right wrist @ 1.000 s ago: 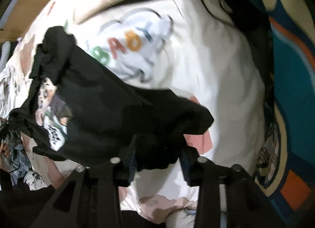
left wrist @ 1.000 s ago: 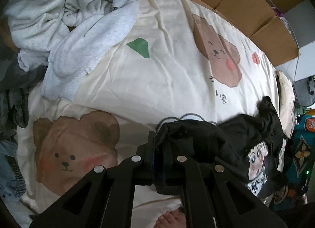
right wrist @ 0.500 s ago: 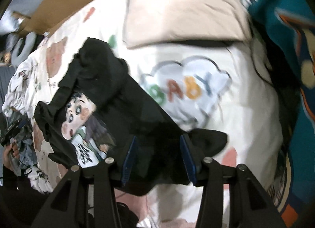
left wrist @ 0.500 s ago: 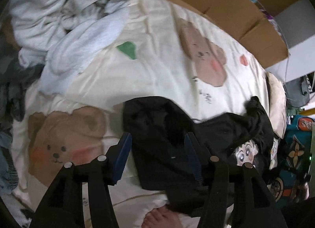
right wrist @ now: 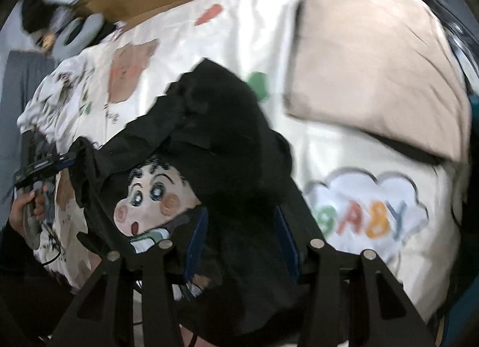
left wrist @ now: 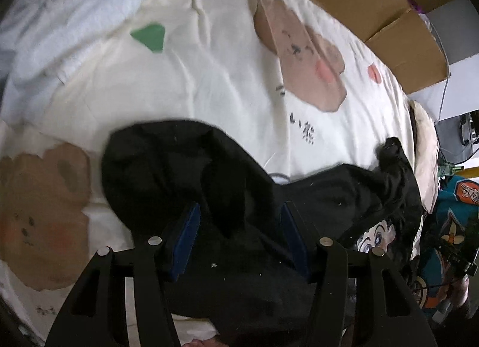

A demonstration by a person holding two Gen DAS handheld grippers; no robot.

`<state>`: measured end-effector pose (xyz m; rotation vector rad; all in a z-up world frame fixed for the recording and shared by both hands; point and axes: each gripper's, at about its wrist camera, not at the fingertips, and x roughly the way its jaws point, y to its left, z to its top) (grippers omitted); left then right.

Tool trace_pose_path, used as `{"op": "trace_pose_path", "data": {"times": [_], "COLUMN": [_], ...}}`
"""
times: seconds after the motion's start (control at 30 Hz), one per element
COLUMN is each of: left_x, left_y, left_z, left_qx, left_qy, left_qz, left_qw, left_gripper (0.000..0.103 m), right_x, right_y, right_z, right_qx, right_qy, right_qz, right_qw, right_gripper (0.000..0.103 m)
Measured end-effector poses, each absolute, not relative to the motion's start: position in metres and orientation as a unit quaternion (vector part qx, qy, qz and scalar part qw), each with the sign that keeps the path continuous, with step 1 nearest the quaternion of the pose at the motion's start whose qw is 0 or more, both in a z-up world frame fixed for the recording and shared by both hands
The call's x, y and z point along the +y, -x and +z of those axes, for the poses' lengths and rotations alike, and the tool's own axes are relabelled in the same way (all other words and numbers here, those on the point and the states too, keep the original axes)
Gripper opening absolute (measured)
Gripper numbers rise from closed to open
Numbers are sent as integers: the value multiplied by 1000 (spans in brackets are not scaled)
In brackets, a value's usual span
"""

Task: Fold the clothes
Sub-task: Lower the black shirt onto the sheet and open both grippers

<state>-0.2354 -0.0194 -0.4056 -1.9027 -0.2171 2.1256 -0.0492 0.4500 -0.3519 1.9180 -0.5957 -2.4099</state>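
Left gripper (left wrist: 239,227): blue-padded jaws spread wide apart, clamping nothing; black cloth lies loose in the gap between them.
Right gripper (right wrist: 241,230): jaws also wide apart, with bunched black cloth sitting between the pads, not pinched.
Black T-shirt (left wrist: 185,167): crumpled on the bed sheet (left wrist: 209,77), filling the 6 o'clock part of the left view and running off toward 4 o'clock, where its cartoon face print (left wrist: 374,237) shows. In the right view the same shirt (right wrist: 227,125) heaps from centre down to 6 o'clock, the face print (right wrist: 149,200) at about 8 o'clock.
Bed sheet: cream, printed with brown bears and a green patch; a "BABY" cloud print (right wrist: 368,215) sits at 4 o'clock in the right view.
Pillow (right wrist: 374,68): beige, at 2 o'clock in the right view, resting on the sheet, apart from the shirt.
Pale clothes pile (left wrist: 66,11): at 10 o'clock in the left view, well apart from the shirt.
Cardboard (left wrist: 374,2): along the bed's far edge, 1 o'clock.
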Motion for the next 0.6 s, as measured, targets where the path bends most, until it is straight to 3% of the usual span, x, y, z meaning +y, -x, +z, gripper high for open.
{"op": "trace_pose_path", "data": {"times": [0.07, 0.4, 0.6], "left_x": [-18, -21, -24], "left_y": [234, 240, 238], "left_z": [-415, -437, -441], "left_qx": [-71, -78, -79], "left_qy": [662, 661, 655], "left_qz": [733, 736, 743], "left_qw": [135, 119, 114], "left_gripper": [57, 57, 56], "right_x": [439, 405, 397], "right_y": [59, 85, 80], "right_z": [-353, -382, -408], "right_qx": [-166, -89, -59], "right_qy": [-611, -629, -652], "right_qz": [-773, -770, -754], "right_qw": [16, 57, 58], "right_gripper": [56, 57, 62]}}
